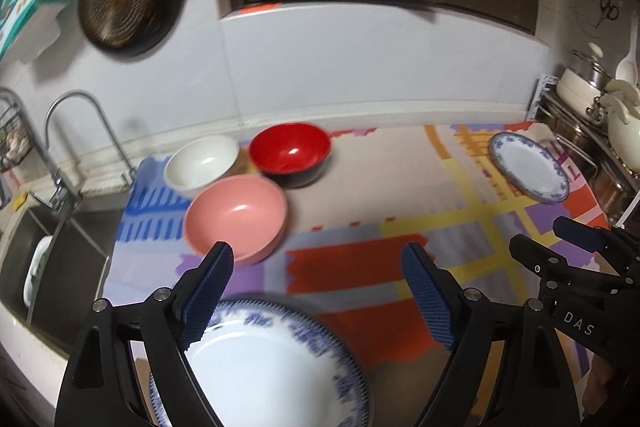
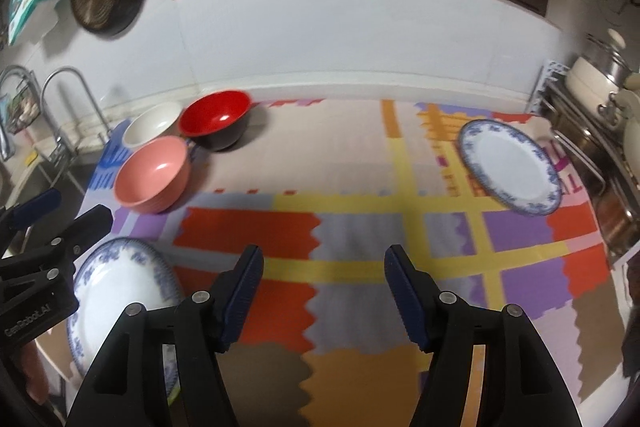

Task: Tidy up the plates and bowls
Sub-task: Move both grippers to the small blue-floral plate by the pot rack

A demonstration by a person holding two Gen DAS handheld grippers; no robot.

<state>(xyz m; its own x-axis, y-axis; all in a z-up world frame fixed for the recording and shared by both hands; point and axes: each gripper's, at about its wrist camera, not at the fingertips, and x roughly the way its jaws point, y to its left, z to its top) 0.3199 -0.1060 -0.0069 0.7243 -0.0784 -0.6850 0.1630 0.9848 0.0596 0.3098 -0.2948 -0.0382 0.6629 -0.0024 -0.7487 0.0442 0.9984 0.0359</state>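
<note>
Blue-rimmed china sits at two spots on your bench: the near plate (image 1: 264,359) lies at the front left corner under your left gripper (image 1: 316,291), whose fingers are spread wide and hold nothing. The far plate (image 2: 508,167) rests by the right edge. Your right gripper (image 2: 324,291) hangs spread and empty over the patterned mat (image 2: 360,227). The pink bowl (image 1: 236,213), white bowl (image 1: 202,165) and red bowl (image 1: 290,153) cluster at the back left.
</note>
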